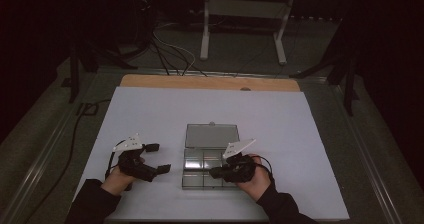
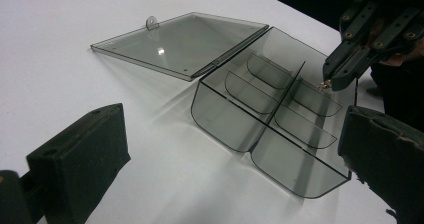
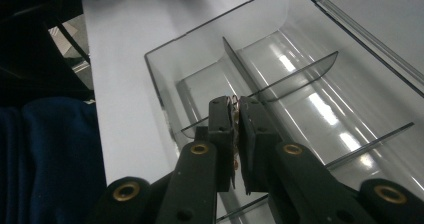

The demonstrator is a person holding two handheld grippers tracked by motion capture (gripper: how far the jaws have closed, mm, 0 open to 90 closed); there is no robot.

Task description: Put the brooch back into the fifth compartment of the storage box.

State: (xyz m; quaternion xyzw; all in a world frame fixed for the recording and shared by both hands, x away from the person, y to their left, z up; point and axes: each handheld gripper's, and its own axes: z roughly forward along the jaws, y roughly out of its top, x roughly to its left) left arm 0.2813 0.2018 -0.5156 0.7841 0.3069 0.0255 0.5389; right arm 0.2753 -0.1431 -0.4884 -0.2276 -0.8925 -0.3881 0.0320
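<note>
A smoky clear compartment box point(image 1: 192, 183) lies open on the white sheet, its lid point(image 1: 212, 135) folded flat behind it. Curved dividers point(image 2: 270, 101) split the box point(image 2: 235, 129) into several cells, which look empty. My right gripper point(image 1: 213, 173) hovers over the box's near right part, shut on a small coppery metal piece point(image 3: 234, 103), which glints at the tip of that gripper point(image 2: 326, 83) in the left gripper view. Just left of the box, my left gripper point(image 1: 159, 157) is open with nothing between its jaws, which are turned toward the box.
The white sheet point(image 1: 150, 114) covers a table with a wooden strip point(image 1: 200, 82) at its far edge. Beyond it are floor cables point(image 1: 170, 54) and a white frame stand point(image 1: 245, 14). A blue sleeve point(image 3: 50, 149) lies left of the box.
</note>
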